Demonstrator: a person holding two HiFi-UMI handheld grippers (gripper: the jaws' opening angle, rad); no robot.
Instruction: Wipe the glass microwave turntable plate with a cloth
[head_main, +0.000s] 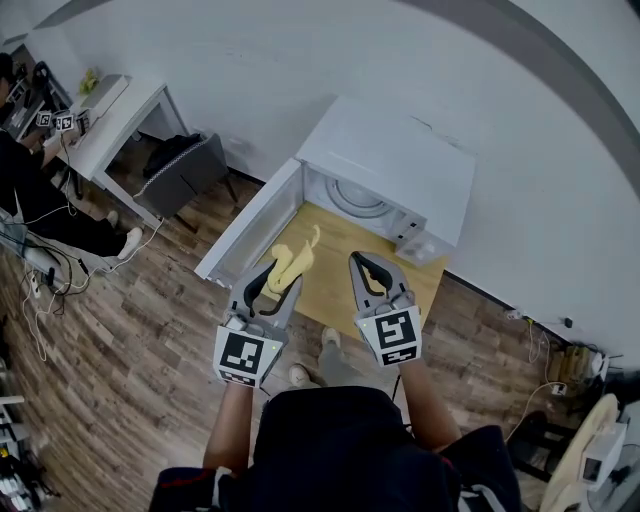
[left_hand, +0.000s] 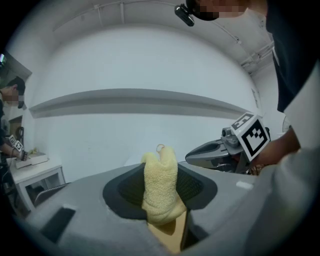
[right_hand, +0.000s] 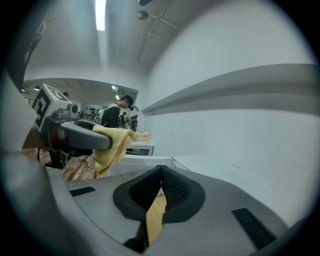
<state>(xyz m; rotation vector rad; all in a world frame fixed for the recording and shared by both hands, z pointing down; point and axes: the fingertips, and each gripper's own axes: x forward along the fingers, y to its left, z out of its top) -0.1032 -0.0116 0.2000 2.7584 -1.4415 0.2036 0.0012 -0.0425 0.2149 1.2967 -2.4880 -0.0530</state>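
Observation:
A white microwave (head_main: 395, 160) stands on a wooden table (head_main: 330, 285) with its door (head_main: 250, 225) swung open to the left. Inside it lies the glass turntable plate (head_main: 357, 200). My left gripper (head_main: 283, 268) is shut on a yellow cloth (head_main: 291, 262), which hangs in front of the open oven; the cloth (left_hand: 160, 187) fills the gap between its jaws. My right gripper (head_main: 358, 263) hovers beside it, shut with nothing in it; its jaws (right_hand: 159, 192) meet at the tips. Both grippers are short of the oven's mouth.
A white desk (head_main: 105, 120) and a grey chair (head_main: 180, 170) stand at the far left, where a seated person (head_main: 30, 195) and cables on the wooden floor (head_main: 130, 330) are. A white wall (head_main: 540, 200) runs behind the microwave.

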